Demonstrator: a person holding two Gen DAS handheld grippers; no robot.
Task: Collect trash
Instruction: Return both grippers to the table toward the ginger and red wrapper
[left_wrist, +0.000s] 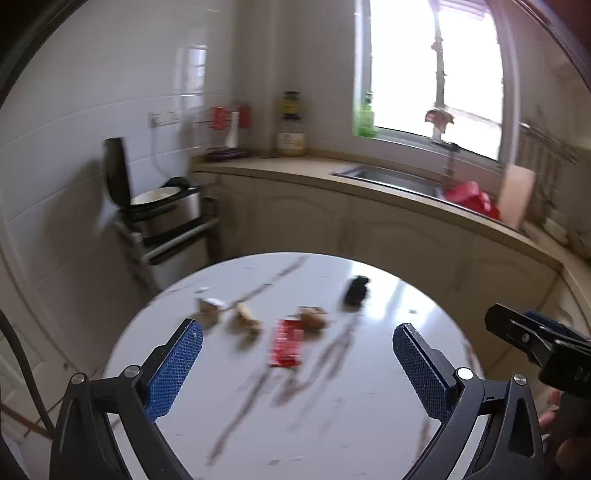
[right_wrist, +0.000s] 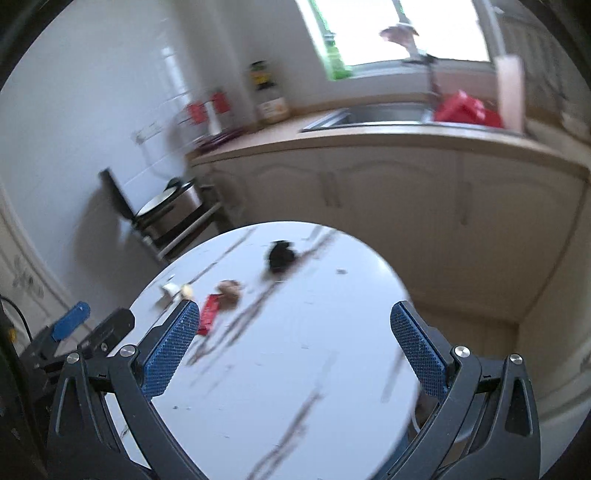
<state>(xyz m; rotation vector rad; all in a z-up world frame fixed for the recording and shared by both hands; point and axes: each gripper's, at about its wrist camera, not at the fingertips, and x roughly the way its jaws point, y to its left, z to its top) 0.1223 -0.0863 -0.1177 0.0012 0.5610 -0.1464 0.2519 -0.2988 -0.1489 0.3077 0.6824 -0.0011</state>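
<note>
Left gripper (left_wrist: 297, 345) gapes empty; table trash (left_wrist: 284, 341) blurred.

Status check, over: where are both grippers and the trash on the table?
Left gripper open, empty. Right gripper open, empty. Red wrapper, brown scraps, black piece lie on round table. Nothing blocking.

Table (left_wrist: 369, 424): one red wrapper (left_wrist: 285, 343), three brown scraps (left_wrist: 245, 319).

Table scraps (left_wrist: 243, 319) (brownish lumps) blurred beyond naming.
</note>
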